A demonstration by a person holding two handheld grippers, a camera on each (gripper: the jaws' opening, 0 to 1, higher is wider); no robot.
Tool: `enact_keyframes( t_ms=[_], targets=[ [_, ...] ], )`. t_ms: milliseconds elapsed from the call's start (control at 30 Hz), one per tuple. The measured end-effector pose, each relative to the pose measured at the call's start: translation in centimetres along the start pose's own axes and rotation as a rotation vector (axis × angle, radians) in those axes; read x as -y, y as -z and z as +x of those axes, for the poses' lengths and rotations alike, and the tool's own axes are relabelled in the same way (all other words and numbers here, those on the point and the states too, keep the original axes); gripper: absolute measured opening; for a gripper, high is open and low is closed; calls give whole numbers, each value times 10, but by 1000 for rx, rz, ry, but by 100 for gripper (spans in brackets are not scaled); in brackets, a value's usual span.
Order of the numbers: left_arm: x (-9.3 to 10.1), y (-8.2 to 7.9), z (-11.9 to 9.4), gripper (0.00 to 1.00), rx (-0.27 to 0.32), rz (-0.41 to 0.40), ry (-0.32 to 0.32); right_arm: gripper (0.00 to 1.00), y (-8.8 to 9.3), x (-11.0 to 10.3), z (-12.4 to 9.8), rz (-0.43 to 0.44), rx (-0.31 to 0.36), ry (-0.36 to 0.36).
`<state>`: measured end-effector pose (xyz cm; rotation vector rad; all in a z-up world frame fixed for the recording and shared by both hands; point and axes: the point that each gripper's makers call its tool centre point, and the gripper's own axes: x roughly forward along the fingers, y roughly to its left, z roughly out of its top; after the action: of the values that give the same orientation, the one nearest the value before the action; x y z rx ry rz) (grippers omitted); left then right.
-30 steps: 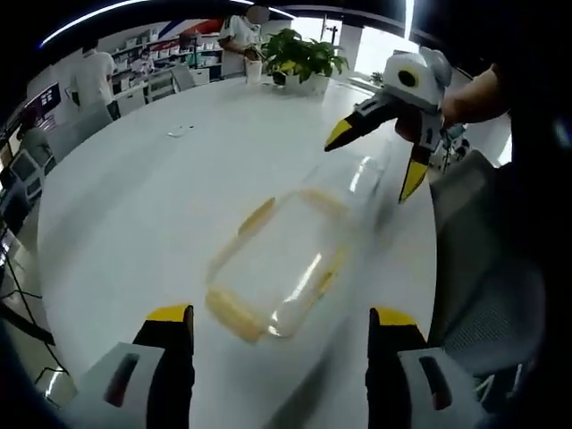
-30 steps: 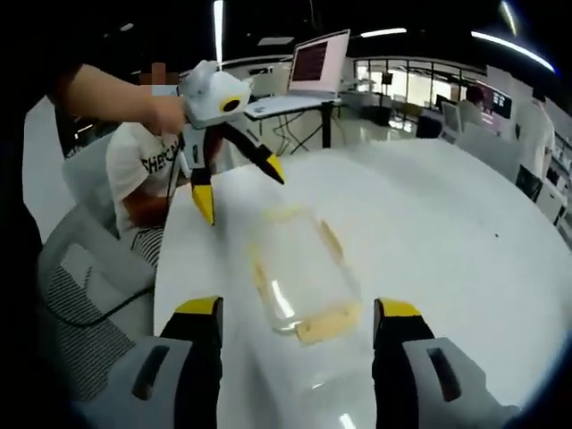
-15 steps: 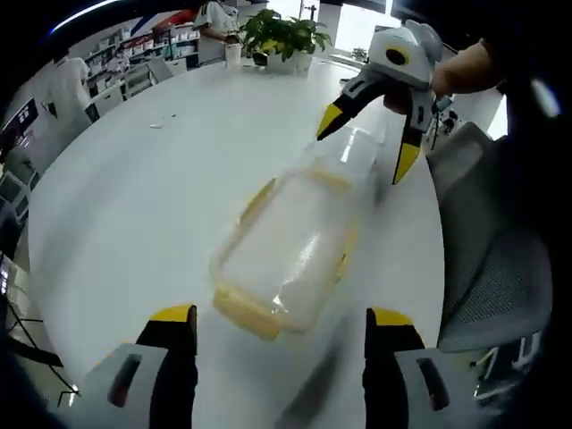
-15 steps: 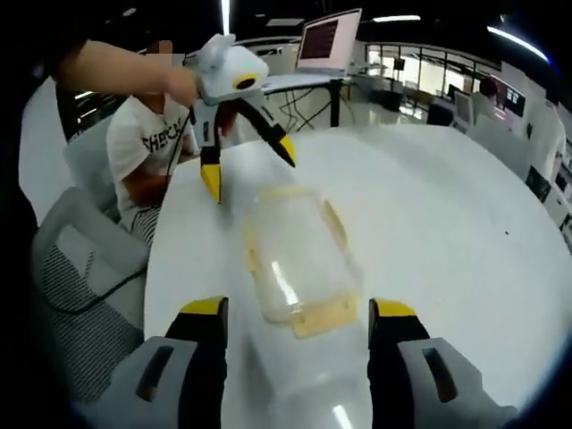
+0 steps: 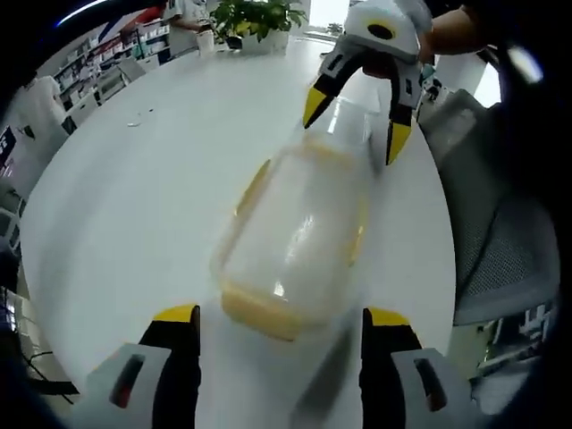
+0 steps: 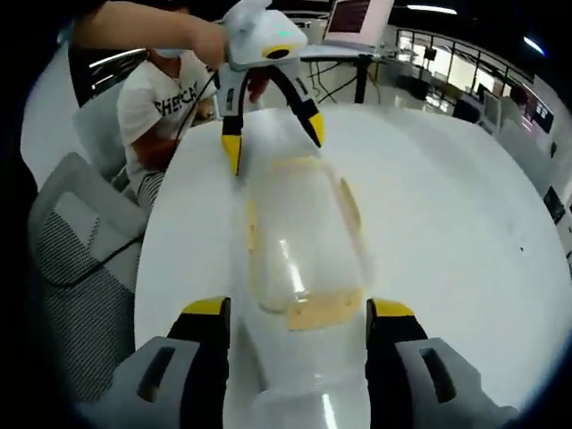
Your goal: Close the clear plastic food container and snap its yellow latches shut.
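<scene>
A clear plastic food container point(image 5: 295, 237) with yellow latches lies on the round white table point(image 5: 134, 206), lengthwise between the two grippers. My left gripper point(image 5: 281, 317) is open, its yellow tips either side of the container's near end, where a yellow latch point(image 5: 264, 313) faces it. The right gripper point(image 5: 355, 123), open, straddles the far end. In the right gripper view the same container point(image 6: 299, 232) stretches away from my open right gripper point(image 6: 299, 310), and the left gripper point(image 6: 273, 138) stands open over its far end. Blur hides whether the latches are snapped.
A grey office chair point(image 5: 505, 250) stands past the table edge, and potted plants point(image 5: 250, 13) sit at the far side. In the right gripper view a seated person in a white T-shirt point(image 6: 170, 103), a grey chair point(image 6: 76, 241) and a laptop point(image 6: 357, 16) lie behind.
Both grippers have drawn closer to the container from opposite ends, so that each now straddles one end. Both have stayed open.
</scene>
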<state>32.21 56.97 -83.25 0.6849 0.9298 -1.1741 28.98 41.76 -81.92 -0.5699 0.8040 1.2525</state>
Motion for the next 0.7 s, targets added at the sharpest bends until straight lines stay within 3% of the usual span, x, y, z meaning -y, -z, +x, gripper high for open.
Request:
enact_keyframes(
  t_ms=[700],
  targets=[
    [-11,5,7,59,-111,154,35,53,16,14,10,-58,-132,1]
  ],
)
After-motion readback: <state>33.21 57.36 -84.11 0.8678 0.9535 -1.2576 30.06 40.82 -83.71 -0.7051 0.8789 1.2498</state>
